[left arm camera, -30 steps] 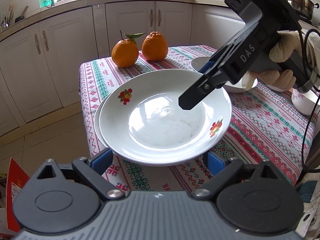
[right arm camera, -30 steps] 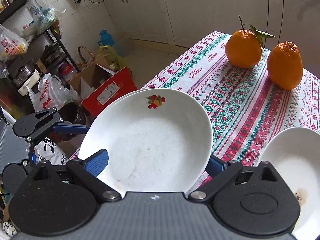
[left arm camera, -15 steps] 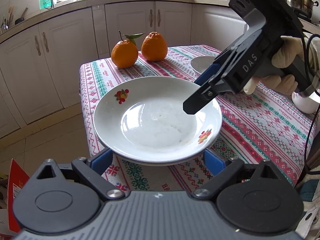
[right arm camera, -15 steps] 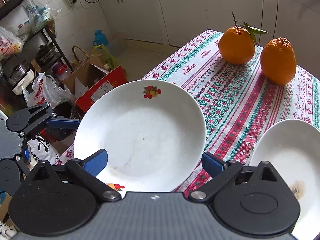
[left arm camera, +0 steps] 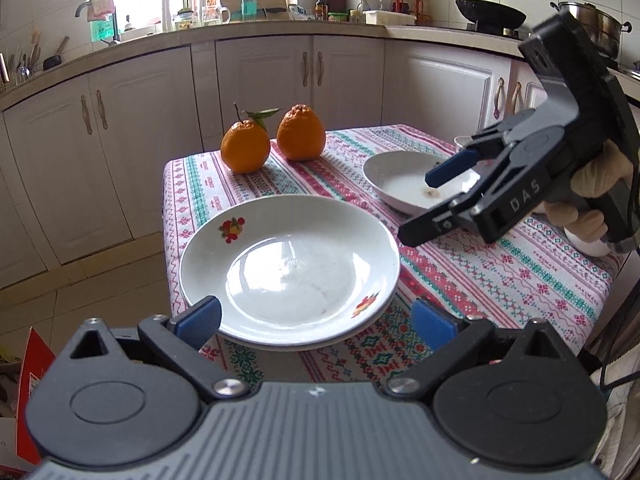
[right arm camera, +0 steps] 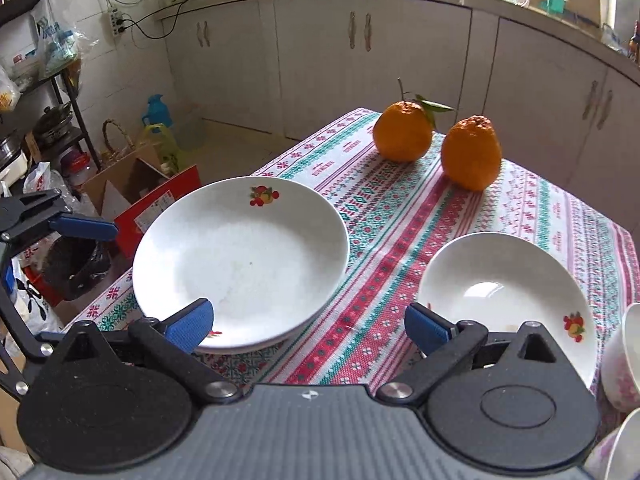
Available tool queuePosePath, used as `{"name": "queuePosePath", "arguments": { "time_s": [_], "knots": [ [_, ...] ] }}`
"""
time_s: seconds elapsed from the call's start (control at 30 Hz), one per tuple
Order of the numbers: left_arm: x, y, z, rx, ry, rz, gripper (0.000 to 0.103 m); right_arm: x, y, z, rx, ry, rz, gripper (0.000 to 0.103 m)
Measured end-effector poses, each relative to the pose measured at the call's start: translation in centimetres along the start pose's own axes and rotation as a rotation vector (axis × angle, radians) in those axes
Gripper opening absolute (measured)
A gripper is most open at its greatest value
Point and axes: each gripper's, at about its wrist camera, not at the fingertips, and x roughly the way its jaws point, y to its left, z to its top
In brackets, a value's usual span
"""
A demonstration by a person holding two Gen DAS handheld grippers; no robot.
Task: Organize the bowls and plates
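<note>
Two white plates with fruit motifs lie stacked (left arm camera: 288, 264) at the table's near left corner, the same stack (right arm camera: 240, 256) showing in the right wrist view. My left gripper (left arm camera: 316, 320) is just behind the stack's near rim; its jaws are opening, and the pads stand either side of the rim without pressing on it. A smaller deep plate (left arm camera: 404, 188) with a crumb sits further right. My right gripper (left arm camera: 434, 200), held by a gloved hand, hangs open above that plate's near edge. In its own view the right gripper (right arm camera: 308, 324) is empty between the stack and the small plate (right arm camera: 500, 284).
Two oranges (left arm camera: 245, 148) (left arm camera: 300, 134) stand at the far end of the patterned tablecloth (left arm camera: 500, 280). Patterned bowls (right arm camera: 624, 360) sit at the right edge. Boxes and bags (right arm camera: 160, 204) crowd the floor left of the table. White cabinets (left arm camera: 260, 80) run behind.
The top plate, earlier raised between my left pads, now rests on the lower plate. The left gripper has opened wider and drawn back. The right gripper has swung right, toward the small plate.
</note>
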Motion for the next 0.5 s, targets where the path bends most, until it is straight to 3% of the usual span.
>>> {"name": "queuePosePath", "arguments": {
  "time_s": [0.17,0.27,0.5],
  "knots": [
    [-1.3,-1.8,0.9,0.040,-0.031,0.011,0.102,-2.8,-0.5,-2.5,0.066,-0.049,-0.056,0.103],
    [-1.4,-3.3,1.1,0.064,-0.023,0.000,0.102,-4.0,-0.9,-4.2,0.097,-0.078,-0.140,0.103],
    [-1.0,-6.9,0.9,0.080,-0.022,-0.047,0.102,-4.4,-2.4,-8.4,0.165,-0.055,-0.280,0.103]
  ]
}}
